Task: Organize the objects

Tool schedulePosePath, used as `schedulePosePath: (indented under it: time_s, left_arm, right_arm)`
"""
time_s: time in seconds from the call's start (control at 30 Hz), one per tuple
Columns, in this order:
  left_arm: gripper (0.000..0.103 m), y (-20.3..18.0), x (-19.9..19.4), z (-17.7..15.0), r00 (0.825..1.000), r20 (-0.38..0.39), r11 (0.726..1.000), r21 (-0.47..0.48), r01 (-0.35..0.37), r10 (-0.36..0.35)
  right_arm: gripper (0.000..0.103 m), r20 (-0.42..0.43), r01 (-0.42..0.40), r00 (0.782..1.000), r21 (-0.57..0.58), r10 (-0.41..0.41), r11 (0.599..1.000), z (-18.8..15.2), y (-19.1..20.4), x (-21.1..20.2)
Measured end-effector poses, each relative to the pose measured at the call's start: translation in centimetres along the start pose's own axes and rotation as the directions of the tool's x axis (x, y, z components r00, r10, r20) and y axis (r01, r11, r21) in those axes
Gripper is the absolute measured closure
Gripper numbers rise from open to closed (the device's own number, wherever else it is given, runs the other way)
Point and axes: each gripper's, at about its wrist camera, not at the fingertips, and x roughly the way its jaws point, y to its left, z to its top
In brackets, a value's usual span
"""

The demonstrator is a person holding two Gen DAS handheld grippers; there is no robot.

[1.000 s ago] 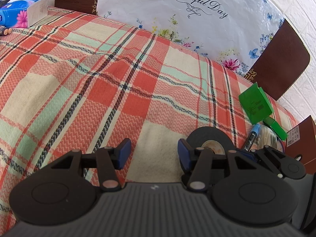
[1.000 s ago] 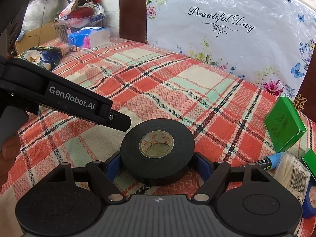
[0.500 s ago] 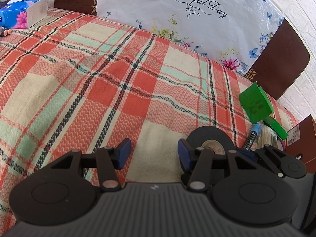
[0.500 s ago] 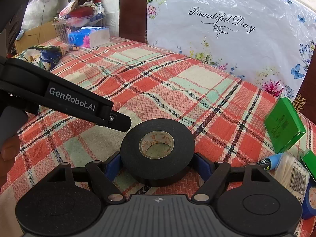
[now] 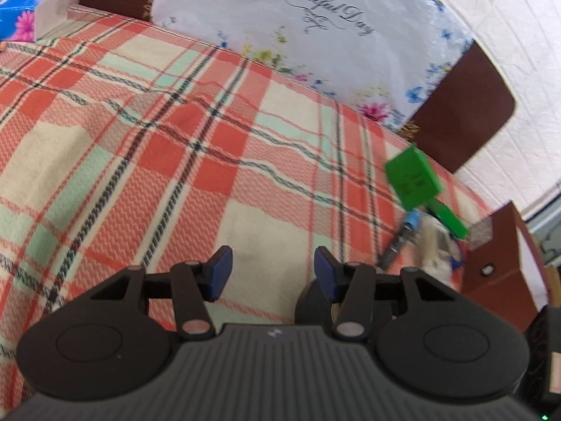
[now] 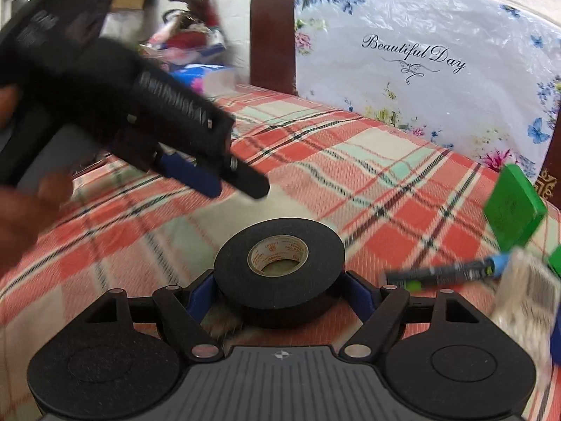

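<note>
A black tape roll [image 6: 279,268] sits between the fingers of my right gripper [image 6: 279,293], which is shut on its sides, lifted just off the plaid cloth [image 6: 368,175]. My left gripper [image 5: 272,273] is open and empty above the cloth [image 5: 175,140]; it shows in the right wrist view [image 6: 207,179] at upper left, raised. The roll's edge [image 5: 308,303] shows behind the left gripper's right finger. A green box [image 6: 513,205], also in the left wrist view [image 5: 412,180], lies at right with a blue-capped marker [image 6: 452,272] nearby.
A flowered plastic-wrapped cushion [image 6: 420,63] and dark chair backs [image 5: 463,105] stand behind the table. A blue tissue pack [image 5: 21,17] is at far left. A brown box [image 5: 505,263] stands at the right edge. A barcode packet [image 6: 526,294] lies by the marker.
My left gripper has risen and swung; its view shifted and blurred. My right gripper has lifted the tape roll slightly and moved right, closer to the marker.
</note>
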Motion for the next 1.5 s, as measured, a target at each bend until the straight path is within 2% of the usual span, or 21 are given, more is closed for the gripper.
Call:
schedulePosePath:
  time_s: [0.17, 0.3, 0.53, 0.57, 0.6, 0.67, 0.73, 0.83, 0.93, 1.03, 1.17, 1.23, 1.33, 1.43, 1.5]
  left_arm:
    - [0.05, -1.3, -0.1, -1.0, 0.999, -0.031, 0.999, 0.038, 0.028, -0.026]
    - [0.05, -2.3, 0.2, -1.4, 0.998, -0.053, 0.997, 0.07, 0.043, -0.039]
    - [0.05, -3.8, 1.7, -3.4, 0.991, -0.134, 0.989, 0.139, 0.049, -0.03]
    - [0.055, -3.9, 1.9, -3.8, 0.992, -0.126, 0.987, 0.153, 0.042, -0.023]
    - [0.064, -4.0, 1.7, -3.9, 0.993, -0.117, 0.986, 0.157, 0.048, -0.03]
    - [0.069, -4.7, 1.3, -3.5, 0.992, -0.125, 0.986, 0.163, 0.033, -0.013]
    - [0.069, -6.1, 0.5, -2.8, 0.993, -0.113, 0.979, 0.198, 0.039, -0.017]
    - [0.07, -10.1, -0.8, -1.6, 0.996, -0.07, 0.951, 0.301, 0.066, -0.047]
    - [0.07, -15.2, -0.8, -0.5, 0.994, -0.047, 0.912, 0.395, 0.111, -0.101]
    - [0.07, -21.1, 0.3, -0.5, 0.986, -0.045, 0.854, 0.495, 0.16, -0.158]
    - [0.07, -28.7, 3.0, -2.2, 0.97, -0.09, 0.769, 0.595, 0.234, -0.226]
    - [0.07, -31.2, 4.1, -3.4, 0.961, -0.119, 0.735, 0.622, 0.268, -0.25]
    - [0.07, -34.2, 6.3, -5.2, 0.952, -0.164, 0.701, 0.646, 0.303, -0.259]
    - [0.068, -35.8, 7.9, -6.6, 0.946, -0.203, 0.681, 0.658, 0.322, -0.251]
    - [0.066, -36.2, 8.0, -6.9, 0.948, -0.2, 0.676, 0.665, 0.318, -0.249]
  right_arm:
    - [0.023, 0.014, 0.019, 1.0, 0.011, -0.02, 1.0, -1.1, 0.0, -1.4]
    - [0.019, 0.005, 0.056, 0.998, 0.02, -0.056, 0.998, -0.9, 0.7, -1.0]
    - [0.02, 0.009, 0.075, 0.997, 0.038, -0.075, 0.996, -1.2, 1.0, -0.9]
    - [0.025, 0.01, 0.072, 0.997, 0.043, -0.073, 0.996, -1.3, 1.0, -0.9]
    - [0.029, 0.013, 0.058, 0.998, 0.051, -0.059, 0.997, -1.2, 0.9, -1.0]
    - [0.03, 0.015, 0.067, 0.998, 0.05, -0.067, 0.997, -1.2, 1.1, -1.3]
    - [0.03, 0.024, 0.089, 0.996, 0.051, -0.09, 0.995, -1.3, 1.2, -1.9]
    - [0.03, 0.091, 0.136, 0.986, 0.083, -0.143, 0.987, -1.0, 0.5, -4.4]
    - [0.03, 0.161, 0.241, 0.954, 0.089, -0.253, 0.966, -0.4, -1.0, -7.5]
    - [0.03, 0.2, 0.356, 0.905, 0.126, -0.376, 0.926, -0.5, -3.5, -11.1]
    - [0.03, 0.19, 0.475, 0.834, 0.229, -0.517, 0.85, -1.9, -7.7, -15.6]
    - [0.03, 0.171, 0.517, 0.802, 0.281, -0.572, 0.809, -3.2, -9.5, -17.7]
    - [0.029, 0.124, 0.562, 0.766, 0.348, -0.631, 0.75, -5.4, -12.1, -19.9]
    - [0.029, 0.071, 0.582, 0.75, 0.402, -0.658, 0.707, -7.4, -14.1, -21.1]
    - [0.024, 0.056, 0.585, 0.74, 0.439, -0.671, 0.682, -8.5, -15.0, -21.7]
